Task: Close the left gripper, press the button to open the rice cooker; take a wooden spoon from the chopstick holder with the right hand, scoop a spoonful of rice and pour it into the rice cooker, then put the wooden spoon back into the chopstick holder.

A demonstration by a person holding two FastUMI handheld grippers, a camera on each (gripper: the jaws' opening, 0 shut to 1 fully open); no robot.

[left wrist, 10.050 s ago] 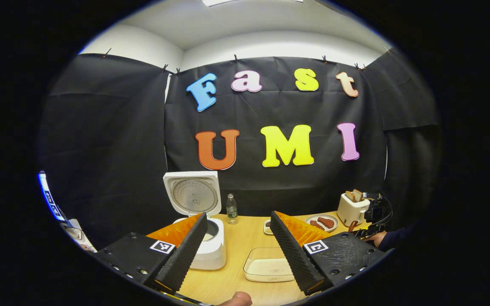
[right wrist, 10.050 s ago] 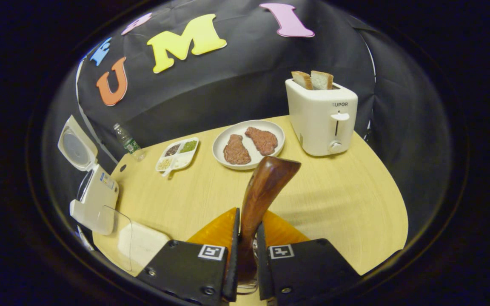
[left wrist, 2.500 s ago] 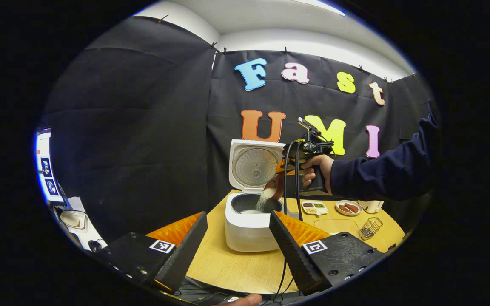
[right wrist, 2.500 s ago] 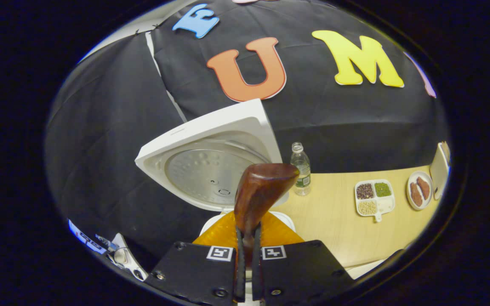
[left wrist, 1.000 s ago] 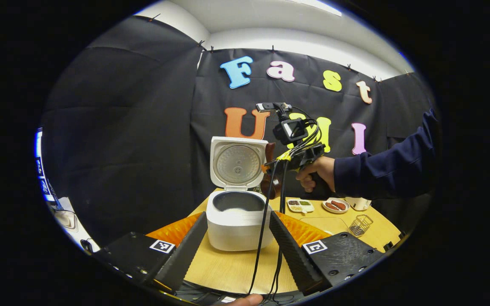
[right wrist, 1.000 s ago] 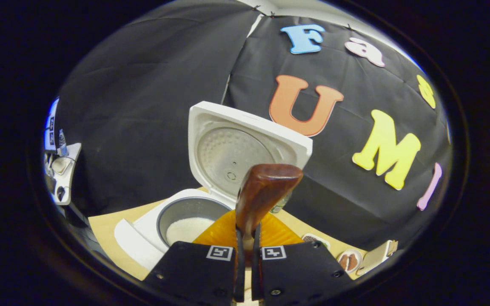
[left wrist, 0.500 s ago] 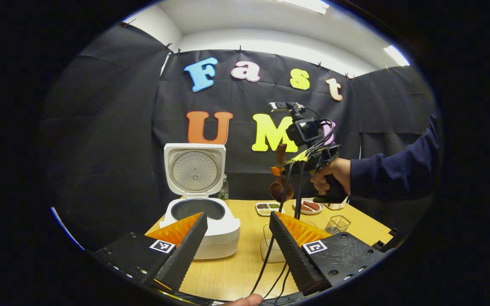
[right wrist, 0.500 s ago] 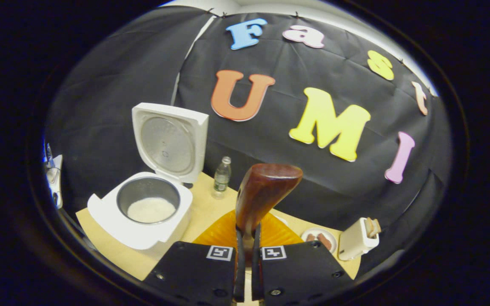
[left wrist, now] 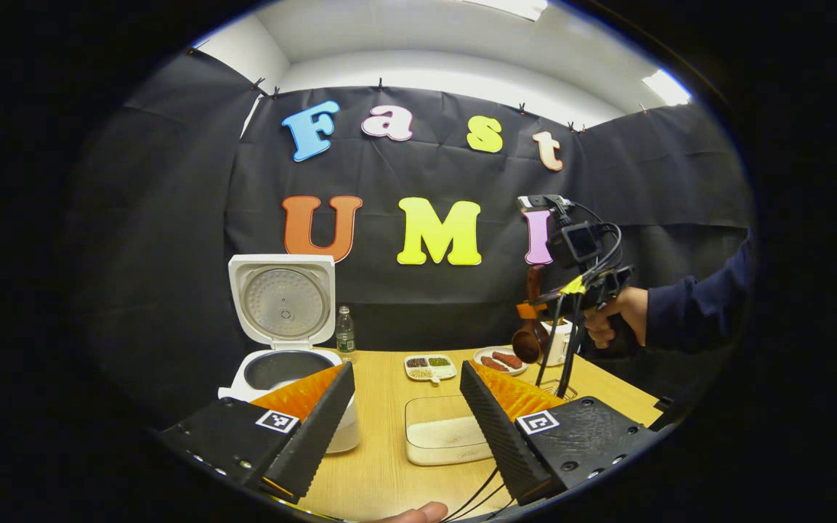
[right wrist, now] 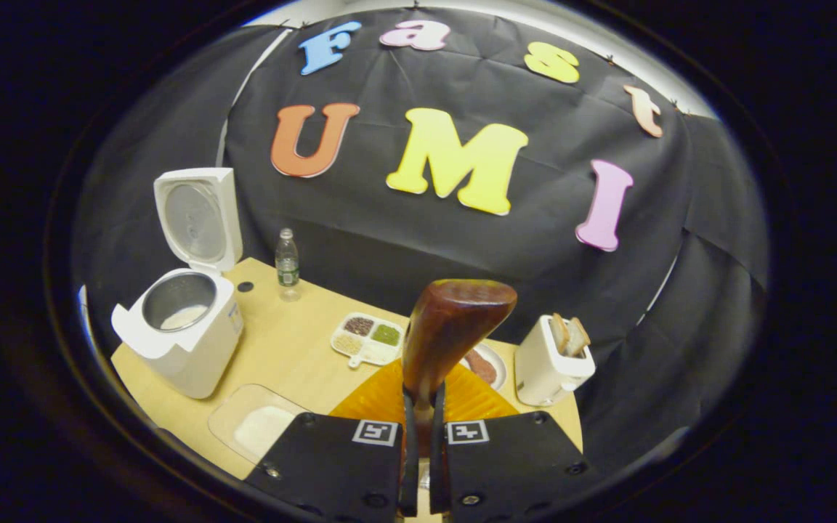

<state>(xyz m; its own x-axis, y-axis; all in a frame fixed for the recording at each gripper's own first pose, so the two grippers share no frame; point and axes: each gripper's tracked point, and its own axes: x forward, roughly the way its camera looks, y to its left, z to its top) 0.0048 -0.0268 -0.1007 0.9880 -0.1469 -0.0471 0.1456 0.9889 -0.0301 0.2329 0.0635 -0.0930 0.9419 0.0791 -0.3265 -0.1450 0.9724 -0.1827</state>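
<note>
**Q:** Since half a second ago, what has shifted?

**A:** Away from the rice cooker (right wrist: 182,330) goes the right gripper (right wrist: 418,436), carried farther to the right over the table (right wrist: 284,349). In the left gripper view it now hangs above the table's right part, near the plate of meat (left wrist: 500,359), with the hand (left wrist: 618,316) and dark sleeve (left wrist: 691,309) behind it.

**Q:** Start with the biggest things. How do they stand?

**A:** The table bears the white rice cooker at its left end, lid (right wrist: 197,218) swung up and standing upright. White rice lies in the bottom of its pot. Farther right is a white toaster (right wrist: 549,363) with two bread slices standing in its slots.

**Q:** And the middle-sized things?

**A:** A clear container of rice (left wrist: 444,428) lies at the near edge of the table, just right of the cooker. Behind it sits a divided dish of grains (right wrist: 368,338), then the plate of meat. A water bottle (right wrist: 287,265) stands by the wall behind the cooker.

**Q:** The wooden spoon?

**A:** The wooden spoon (right wrist: 451,327) is in the right gripper, whose fingers are clamped tight on its handle; in the left gripper view the bowl hangs downward.

**Q:** The left gripper?

**A:** The left gripper (left wrist: 404,414) is held low before the table, its fingers wide apart and holding nothing.

**Q:** The chopstick holder?

**A:** A bit of wire basket (left wrist: 553,388) peeks out below the spoon; I cannot tell more.
</note>
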